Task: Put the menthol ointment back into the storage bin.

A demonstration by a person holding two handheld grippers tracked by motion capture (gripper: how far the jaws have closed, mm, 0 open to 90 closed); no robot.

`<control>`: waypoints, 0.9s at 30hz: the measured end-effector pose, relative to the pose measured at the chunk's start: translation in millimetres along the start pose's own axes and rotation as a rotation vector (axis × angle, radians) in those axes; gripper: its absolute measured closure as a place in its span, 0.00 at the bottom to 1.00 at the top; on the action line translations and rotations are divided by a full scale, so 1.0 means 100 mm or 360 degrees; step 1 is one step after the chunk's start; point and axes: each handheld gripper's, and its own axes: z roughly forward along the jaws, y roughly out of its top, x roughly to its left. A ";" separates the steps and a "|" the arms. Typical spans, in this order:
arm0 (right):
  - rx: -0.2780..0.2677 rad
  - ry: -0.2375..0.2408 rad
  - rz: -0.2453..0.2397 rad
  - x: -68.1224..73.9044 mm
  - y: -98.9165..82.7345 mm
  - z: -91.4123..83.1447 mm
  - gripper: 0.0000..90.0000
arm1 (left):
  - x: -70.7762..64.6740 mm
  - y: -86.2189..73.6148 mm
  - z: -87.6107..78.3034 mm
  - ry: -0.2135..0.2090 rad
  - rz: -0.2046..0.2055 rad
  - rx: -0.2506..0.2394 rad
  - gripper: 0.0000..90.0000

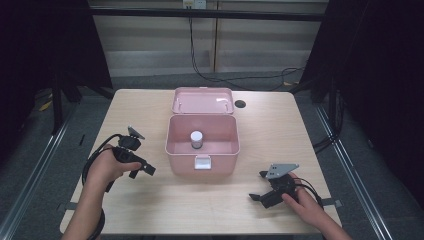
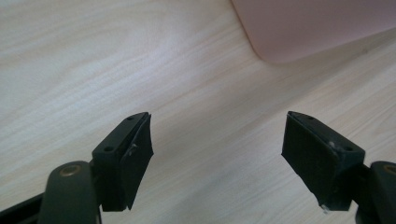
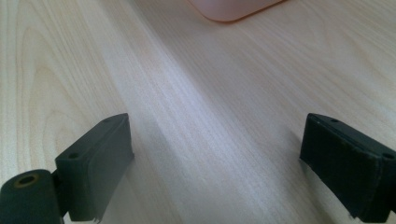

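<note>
A pink box (image 1: pixel 202 145) stands in the middle of the table with its lid (image 1: pixel 203 100) swung open toward the back. Inside it stands a small jar with a white cap (image 1: pixel 196 138). My left gripper (image 1: pixel 142 170) is left of the box, low over the table, open with nothing between its jaws. In the left gripper view the left gripper (image 2: pixel 219 158) faces bare wood, with a corner of the pink box (image 2: pixel 317 28) at the upper right. My right gripper (image 1: pixel 258 186) rests near the front right, open and empty. The right gripper (image 3: pixel 215 168) view has the box corner (image 3: pixel 231 9) at the top.
The light wooden table (image 1: pixel 150 107) has a dark round cable hole (image 1: pixel 240 104) behind the box at the right. A white latch (image 1: pixel 202 162) sits on the box's front wall. Black cables run across the floor behind the table.
</note>
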 end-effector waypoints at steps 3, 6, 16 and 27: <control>0.0000 0.0000 0.0000 0.00 0.00 0.00 0.09 | 0.01 -0.03 0.06 0.0002 -0.0003 -0.0005 0.27; -0.0001 0.0001 -0.0001 0.00 0.00 0.00 0.09 | 0.02 -0.06 0.09 -0.0004 -0.0006 -0.0012 0.27; -0.0001 0.0001 -0.0001 0.00 0.00 0.00 0.09 | 0.00 -0.14 0.26 -0.0044 0.0012 -0.0052 0.27; -0.0001 0.0001 -0.0001 0.00 0.00 0.00 0.09 | -0.01 -0.23 0.43 -0.0050 0.0031 -0.0109 0.27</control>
